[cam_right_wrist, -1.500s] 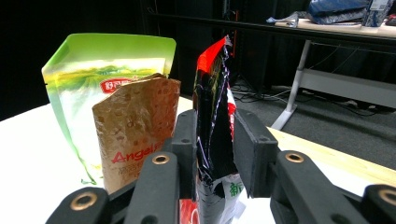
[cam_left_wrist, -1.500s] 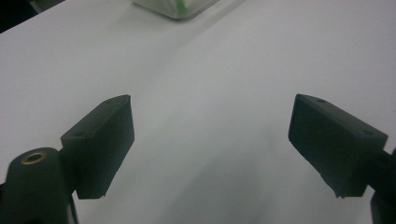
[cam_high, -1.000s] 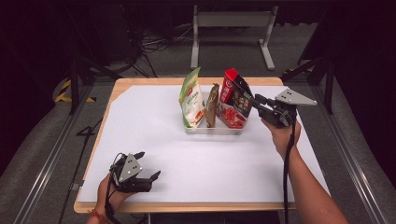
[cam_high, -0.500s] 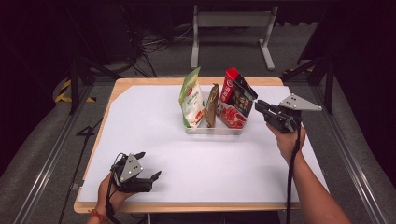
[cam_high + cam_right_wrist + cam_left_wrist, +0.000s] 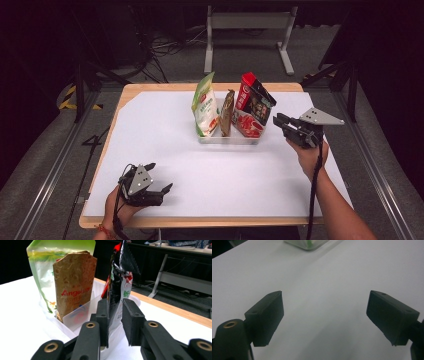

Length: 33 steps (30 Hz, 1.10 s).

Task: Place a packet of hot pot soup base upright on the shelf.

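The right gripper (image 5: pixel 281 121) hung just beside the right end of a clear plastic tray (image 5: pixel 227 139), its jaws nearly together with a narrow gap and nothing pinched between them. Its own view looked through that gap (image 5: pixel 115 315) at the red and black pouch (image 5: pixel 120 282), and read "Angel" in red on the brown kraft pouch (image 5: pixel 73 282), which the high view left illegible. Behind it stood a green and white pouch (image 5: pixel 45 270). The high view placed all three upright in the tray, green (image 5: pixel 205 106) leftmost, brown (image 5: pixel 227 112) in the middle, red (image 5: pixel 252 107) at the right.

The left gripper (image 5: pixel 159 177) rested at the near left of the white table (image 5: pixel 160 135), jaws spread wide. Its own view (image 5: pixel 324 315) showed bare white surface between them and a tray corner (image 5: pixel 308 243) at the top edge.
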{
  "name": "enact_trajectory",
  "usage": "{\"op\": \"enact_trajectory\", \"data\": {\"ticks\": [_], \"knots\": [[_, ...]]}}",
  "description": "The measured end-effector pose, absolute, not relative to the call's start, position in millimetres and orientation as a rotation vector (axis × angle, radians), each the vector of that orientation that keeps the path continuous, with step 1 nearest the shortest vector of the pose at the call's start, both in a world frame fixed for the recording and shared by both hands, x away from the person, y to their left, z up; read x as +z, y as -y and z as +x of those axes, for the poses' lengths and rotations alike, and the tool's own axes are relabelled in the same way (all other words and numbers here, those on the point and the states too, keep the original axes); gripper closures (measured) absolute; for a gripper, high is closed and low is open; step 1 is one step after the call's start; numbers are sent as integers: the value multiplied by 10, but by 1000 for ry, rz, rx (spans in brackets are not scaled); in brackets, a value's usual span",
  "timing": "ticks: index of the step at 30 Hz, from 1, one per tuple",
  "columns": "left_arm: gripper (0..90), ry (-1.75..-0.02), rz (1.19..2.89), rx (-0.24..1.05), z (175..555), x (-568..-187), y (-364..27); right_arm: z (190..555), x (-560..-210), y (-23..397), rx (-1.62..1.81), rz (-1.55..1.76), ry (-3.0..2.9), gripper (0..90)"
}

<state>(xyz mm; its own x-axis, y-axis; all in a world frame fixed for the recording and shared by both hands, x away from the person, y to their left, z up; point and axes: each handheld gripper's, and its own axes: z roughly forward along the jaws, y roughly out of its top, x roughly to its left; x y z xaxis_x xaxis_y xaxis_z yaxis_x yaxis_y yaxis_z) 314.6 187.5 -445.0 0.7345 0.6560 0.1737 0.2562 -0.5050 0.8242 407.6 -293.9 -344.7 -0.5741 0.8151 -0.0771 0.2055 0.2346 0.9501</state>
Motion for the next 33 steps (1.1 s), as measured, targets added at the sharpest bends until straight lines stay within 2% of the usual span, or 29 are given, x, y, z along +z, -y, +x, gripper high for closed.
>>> {"op": "enact_trajectory", "data": {"ticks": [26, 33], "knots": [[152, -689, 2095, 598, 3150, -4458, -1856, 3856, -3697, 2946, 1267, 860, -2048, 641], [152, -685, 2099, 602, 3150, -4455, -1856, 3783, -3778, 2979, 1246, 849, -2085, 572]]}}
